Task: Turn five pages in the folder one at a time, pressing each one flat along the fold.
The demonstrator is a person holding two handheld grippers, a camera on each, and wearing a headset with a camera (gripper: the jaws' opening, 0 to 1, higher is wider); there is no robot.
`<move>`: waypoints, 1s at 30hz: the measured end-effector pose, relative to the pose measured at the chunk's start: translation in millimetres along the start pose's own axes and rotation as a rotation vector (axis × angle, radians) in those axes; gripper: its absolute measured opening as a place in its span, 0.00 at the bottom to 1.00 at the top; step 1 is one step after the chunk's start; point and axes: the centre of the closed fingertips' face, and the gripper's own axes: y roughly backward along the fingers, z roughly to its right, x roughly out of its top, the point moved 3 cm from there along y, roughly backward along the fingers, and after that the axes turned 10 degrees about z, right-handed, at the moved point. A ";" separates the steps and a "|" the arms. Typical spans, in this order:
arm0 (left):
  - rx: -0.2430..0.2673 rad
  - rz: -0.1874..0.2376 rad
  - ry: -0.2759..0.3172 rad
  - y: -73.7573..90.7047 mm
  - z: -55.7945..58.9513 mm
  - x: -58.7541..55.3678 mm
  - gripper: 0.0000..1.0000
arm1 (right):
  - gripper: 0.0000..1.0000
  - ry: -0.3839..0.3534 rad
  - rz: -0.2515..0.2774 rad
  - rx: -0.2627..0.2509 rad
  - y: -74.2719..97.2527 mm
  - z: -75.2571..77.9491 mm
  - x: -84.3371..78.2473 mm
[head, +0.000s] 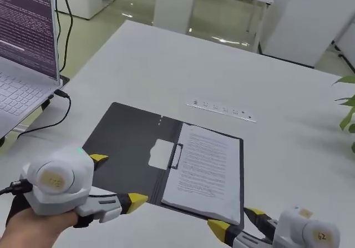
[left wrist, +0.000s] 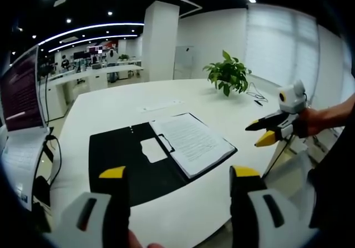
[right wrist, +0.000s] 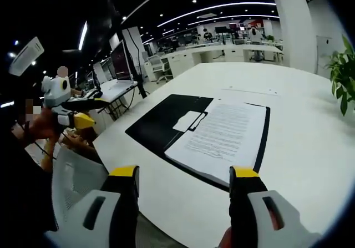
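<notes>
Black flat folder (head: 125, 148) lies open with its white printed pages (head: 205, 170) flat — none looks turned yet; left gripper (head: 119, 178) and right gripper (head: 234, 219) hover, jaws wide, empty

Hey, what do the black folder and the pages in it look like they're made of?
The folder looks like matte black plastic or coated board: it lies stiff and flat with hardly any glare. The pages look like plain white printed paper, a thin stack with some thickness showing along its near edge.
</notes>
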 end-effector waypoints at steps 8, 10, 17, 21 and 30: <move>-0.022 -0.003 -0.013 -9.8 2.1 2.2 0.73 | 0.64 -0.013 -0.004 -0.010 4.0 4.7 -0.4; -0.029 -0.002 -0.016 -14.3 3.5 4.0 0.73 | 0.63 -0.021 -0.008 -0.013 5.7 7.2 -1.3; -0.070 0.002 -0.033 -31.3 13.0 10.0 0.73 | 0.62 -0.034 0.004 -0.032 10.4 13.9 0.8; -0.128 -0.015 -0.053 -43.0 24.6 6.3 0.74 | 0.62 -0.039 0.005 -0.037 12.1 16.3 0.3; -0.243 -0.096 -0.130 -64.2 52.5 -15.8 0.74 | 0.64 -0.046 -0.016 -0.045 16.6 19.4 -7.5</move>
